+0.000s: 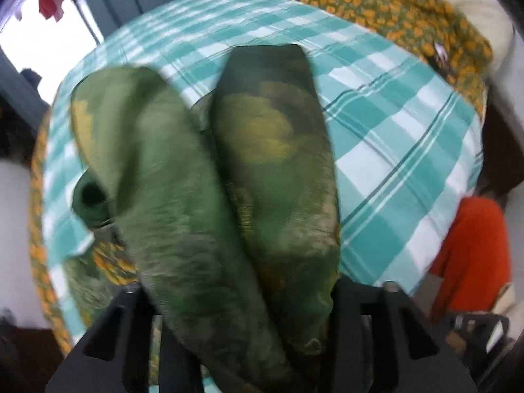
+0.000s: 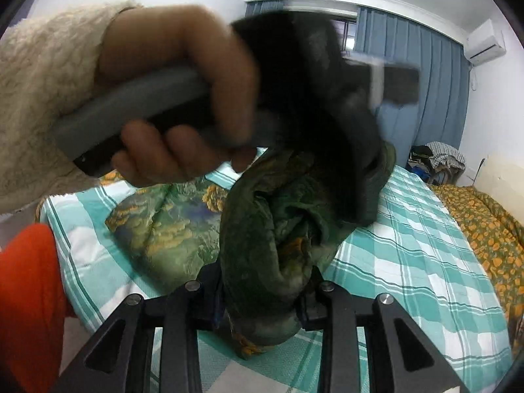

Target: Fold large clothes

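Note:
A large green garment with yellow and blue print [image 1: 229,180] hangs in two thick bunched folds over the teal checked bed sheet [image 1: 393,131]. My left gripper [image 1: 239,290] is shut on its bunched cloth, which hides the fingertips. In the right wrist view my right gripper [image 2: 262,291] is shut on another bunch of the same garment [image 2: 262,235]. The cloth runs up from there to the blurred left gripper [image 2: 360,177], held by a hand [image 2: 183,75] in a cream fleece sleeve. Part of the garment [image 2: 163,222] still lies spread on the sheet [image 2: 409,245].
An orange-flowered quilt [image 1: 376,9] [image 2: 484,229] is heaped along the bed's far side. The person's orange clothing [image 1: 471,249] [image 2: 29,294] is close beside the bed. Blue curtains [image 2: 409,65], an air conditioner [image 2: 484,44] and a pile of clothes [image 2: 439,160] stand beyond.

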`<state>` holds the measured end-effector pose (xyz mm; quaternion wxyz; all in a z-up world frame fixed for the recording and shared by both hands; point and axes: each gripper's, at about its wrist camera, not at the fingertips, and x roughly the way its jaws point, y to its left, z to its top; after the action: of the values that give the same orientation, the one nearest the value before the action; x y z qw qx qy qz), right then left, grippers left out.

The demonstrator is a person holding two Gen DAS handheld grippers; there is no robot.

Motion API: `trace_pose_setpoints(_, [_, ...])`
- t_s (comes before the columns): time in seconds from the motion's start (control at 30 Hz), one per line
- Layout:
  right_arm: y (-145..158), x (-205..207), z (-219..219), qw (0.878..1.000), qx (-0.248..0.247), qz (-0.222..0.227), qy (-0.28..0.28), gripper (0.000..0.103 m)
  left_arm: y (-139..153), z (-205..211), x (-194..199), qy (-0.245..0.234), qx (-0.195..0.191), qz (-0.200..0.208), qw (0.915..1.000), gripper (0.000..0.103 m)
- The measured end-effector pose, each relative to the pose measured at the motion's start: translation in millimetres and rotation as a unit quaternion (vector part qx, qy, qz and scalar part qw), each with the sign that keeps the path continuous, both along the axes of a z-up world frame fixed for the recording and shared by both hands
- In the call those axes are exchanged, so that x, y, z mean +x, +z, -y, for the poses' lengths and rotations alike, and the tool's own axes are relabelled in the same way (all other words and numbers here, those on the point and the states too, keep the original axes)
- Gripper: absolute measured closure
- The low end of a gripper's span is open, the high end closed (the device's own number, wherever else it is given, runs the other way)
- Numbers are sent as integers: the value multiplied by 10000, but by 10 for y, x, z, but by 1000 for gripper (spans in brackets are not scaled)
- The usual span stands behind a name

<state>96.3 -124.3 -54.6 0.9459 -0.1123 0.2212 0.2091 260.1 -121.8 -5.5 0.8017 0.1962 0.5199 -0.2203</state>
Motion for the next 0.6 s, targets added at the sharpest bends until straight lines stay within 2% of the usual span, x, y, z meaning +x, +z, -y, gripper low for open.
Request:
trace_pose_setpoints(0.03, [8, -8, 30, 9999, 119, -67, 33, 59, 44, -87, 33, 33, -103, -8, 9999, 73])
trace_pose_setpoints(0.07, [58, -39, 96, 9991, 381, -144, 143, 57, 103, -199, 62, 70, -204, -4, 9998, 73])
trace_pose_setpoints(0.1, [103, -56, 165, 9972, 651, -247, 267, 50, 174, -339, 94, 123, -316, -11, 9994, 73])
trace_pose_setpoints(0.13, [161, -72, 262, 9935, 1011, -374, 377, 47, 247, -486, 155, 178, -440, -36, 9989, 73])
trace_pose_setpoints(0.23, [234, 19, 563, 9817, 1751, -693, 292, 47, 394, -1054, 324, 434, -782, -106, 9959, 72])
trace_pose_setpoints(0.27, [221, 86, 621, 9787, 1864, -831, 229, 47, 407, -1304, 374, 576, -940, -150, 9938, 72])
trace_pose_setpoints(0.3, [183, 202, 653, 9749, 1951, -1051, 197, 47, 387, -1532, 409, 719, -1106, -204, 9911, 71])
trace_pose_setpoints(0.43, [87, 581, 446, 9730, 1674, -1520, 453, 70, 192, -2093, 501, 1091, -1579, -365, 9807, 70])
trace_pose_setpoints(0.6, [89, 948, -34, 9665, 1719, -1717, 824, 71, -106, -2555, 505, 1463, -1913, -477, 9694, 68])
